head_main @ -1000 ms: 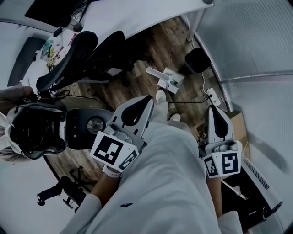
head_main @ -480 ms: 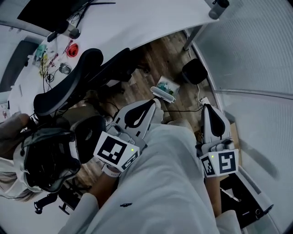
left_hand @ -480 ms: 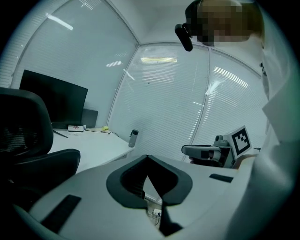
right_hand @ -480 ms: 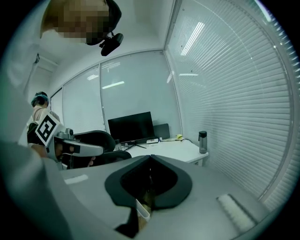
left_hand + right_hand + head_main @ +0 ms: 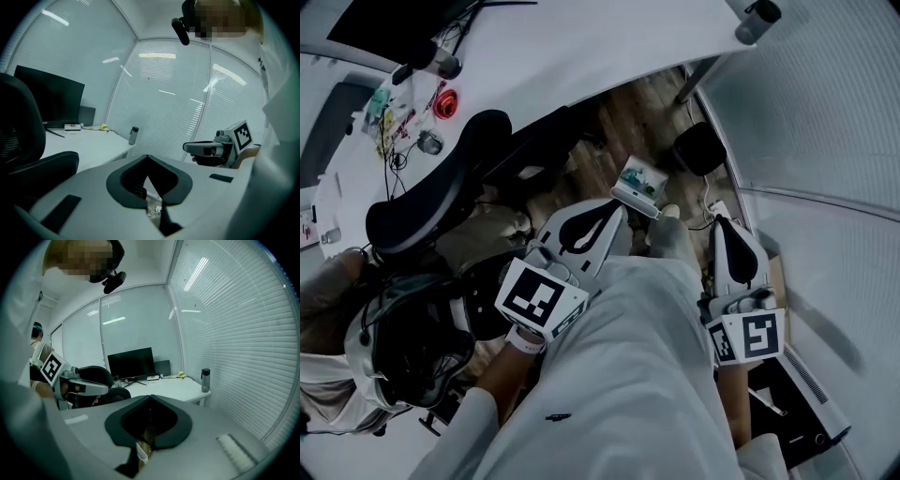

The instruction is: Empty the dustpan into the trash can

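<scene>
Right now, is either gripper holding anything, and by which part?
Nothing is held. The left gripper and right gripper are both shut on nothing; the dustpan lies on the floor, untouched.

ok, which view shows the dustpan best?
Head view: the dustpan sits on the wood floor, left of the trash can, in full. Neither gripper view clearly shows it; both look across the desk.

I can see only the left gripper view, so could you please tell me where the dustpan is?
Observer: In the head view the dustpan lies on the wood floor, just ahead of the tip of the left tongs.
Operator: Thank you. And the trash can?
Observer: The black trash can stands on the floor beyond the dustpan, near the blinds.
Operator: Is the dustpan loaded?
Observer: Some pale and greenish scraps seem to lie in it, too small to name.
</scene>
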Available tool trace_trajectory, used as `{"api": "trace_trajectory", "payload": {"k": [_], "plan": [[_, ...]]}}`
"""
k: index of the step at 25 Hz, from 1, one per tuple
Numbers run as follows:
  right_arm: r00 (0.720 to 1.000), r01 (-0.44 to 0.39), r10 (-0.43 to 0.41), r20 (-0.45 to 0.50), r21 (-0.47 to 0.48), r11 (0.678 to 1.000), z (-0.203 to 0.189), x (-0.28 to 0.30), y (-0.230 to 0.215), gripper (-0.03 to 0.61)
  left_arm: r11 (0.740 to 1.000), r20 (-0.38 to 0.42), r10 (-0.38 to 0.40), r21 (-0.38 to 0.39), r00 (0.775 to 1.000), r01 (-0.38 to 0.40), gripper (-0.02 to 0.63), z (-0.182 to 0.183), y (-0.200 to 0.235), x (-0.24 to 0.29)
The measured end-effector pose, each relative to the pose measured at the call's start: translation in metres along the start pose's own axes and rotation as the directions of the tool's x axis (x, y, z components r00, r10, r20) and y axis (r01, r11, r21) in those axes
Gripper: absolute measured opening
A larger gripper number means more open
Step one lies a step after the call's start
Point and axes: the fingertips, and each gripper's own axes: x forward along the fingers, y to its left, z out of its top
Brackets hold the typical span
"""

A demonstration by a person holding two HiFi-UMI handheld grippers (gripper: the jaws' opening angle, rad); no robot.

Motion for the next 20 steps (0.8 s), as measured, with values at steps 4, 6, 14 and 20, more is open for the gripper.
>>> {"api": "trace_trajectory", "payload": {"k": [4, 6, 14, 20], "plan": [[0.999, -0.029, 0.029, -0.028, 0.012, 1.0, -0.009, 0.029, -0.004, 0.006, 1.0, -0.052, 0.006, 0.016, 0.999, -0.006, -0.002, -0.013, 0.018, 0.011], [0.999, -0.04, 0.041, -0.034, 0.012, 0.999, -0.012, 0.033, -0.008, 0.006, 1.0, -0.086, 0.002, 0.024, 0.996, 0.0, -0.002, -0.02, 0.017, 0.019], [0.992, -0.108, 0.107, -0.067, -0.002, 0.994, -0.032, 0.033, -0.021, 0.008, 0.988, -0.232, -0.033, 0.138, 0.972, 0.066, 0.0, -0.054, 0.003, 0.053], [0.962, -0.25, 0.249, -0.114, 0.009, 0.968, -0.072, 0.047, -0.029, 0.008, 0.972, -0.339, -0.071, 0.189, 0.938, 0.141, 0.091, -0.084, -0.001, 0.085]]}}
